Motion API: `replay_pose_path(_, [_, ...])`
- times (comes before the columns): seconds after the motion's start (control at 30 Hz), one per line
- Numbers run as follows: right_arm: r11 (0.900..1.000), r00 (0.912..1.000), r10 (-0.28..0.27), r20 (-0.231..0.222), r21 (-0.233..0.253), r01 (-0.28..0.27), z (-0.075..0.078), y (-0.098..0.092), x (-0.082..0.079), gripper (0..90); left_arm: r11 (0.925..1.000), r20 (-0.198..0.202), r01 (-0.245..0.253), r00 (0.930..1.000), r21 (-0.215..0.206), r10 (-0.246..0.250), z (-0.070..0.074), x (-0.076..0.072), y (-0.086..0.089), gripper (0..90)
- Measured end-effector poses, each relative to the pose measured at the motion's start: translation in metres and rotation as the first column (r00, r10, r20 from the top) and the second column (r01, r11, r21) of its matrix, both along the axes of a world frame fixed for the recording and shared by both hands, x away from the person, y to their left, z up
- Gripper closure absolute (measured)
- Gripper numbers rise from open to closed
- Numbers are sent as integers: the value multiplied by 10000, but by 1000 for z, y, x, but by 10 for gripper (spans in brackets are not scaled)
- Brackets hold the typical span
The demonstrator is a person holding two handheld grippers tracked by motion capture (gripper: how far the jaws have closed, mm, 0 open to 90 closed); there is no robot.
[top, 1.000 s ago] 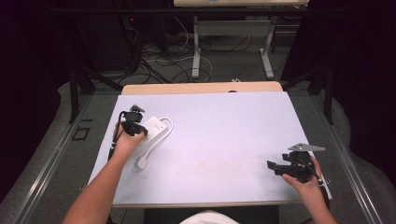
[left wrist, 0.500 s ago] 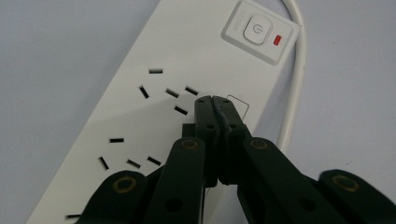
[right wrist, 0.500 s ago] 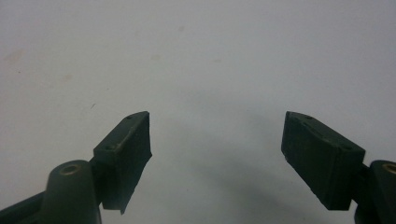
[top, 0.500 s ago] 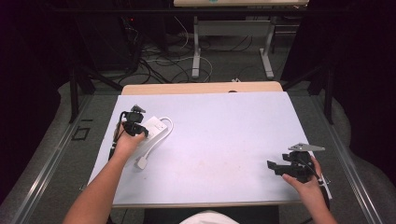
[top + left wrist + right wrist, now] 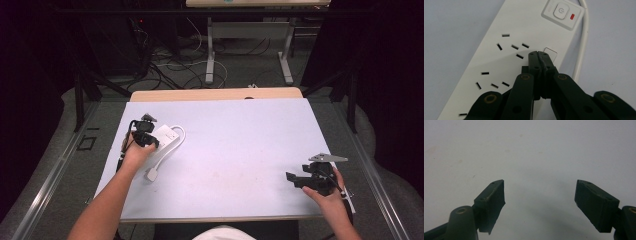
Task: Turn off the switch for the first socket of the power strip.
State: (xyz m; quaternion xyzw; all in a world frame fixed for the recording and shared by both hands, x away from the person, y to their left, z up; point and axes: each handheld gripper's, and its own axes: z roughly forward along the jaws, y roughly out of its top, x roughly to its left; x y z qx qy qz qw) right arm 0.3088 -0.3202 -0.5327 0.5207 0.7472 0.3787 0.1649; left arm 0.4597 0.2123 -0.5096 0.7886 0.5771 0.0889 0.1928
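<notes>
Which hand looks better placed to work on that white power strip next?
The left. The left gripper, jaws shut, hovers right over the power strip near its switch. The right gripper, open, sits far across the table.

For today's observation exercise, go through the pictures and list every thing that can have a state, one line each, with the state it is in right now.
Power strip: flat on the table, sockets in view empty.
Power switch: red indicator beside it; on or off cannot be told.
White cable: loops round the strip's end; its plug lies loose on the table.
Left gripper: jaws shut, tips over the strip.
Right gripper: jaws wide open, holding nothing.
</notes>
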Motion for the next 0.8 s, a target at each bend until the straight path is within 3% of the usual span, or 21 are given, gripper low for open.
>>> replay_pose_path(0.8, [10000,10000,15,2,10,-15,-1,-1,1,236,10000,12,-72,10000,21,72,0,0,-1,900])
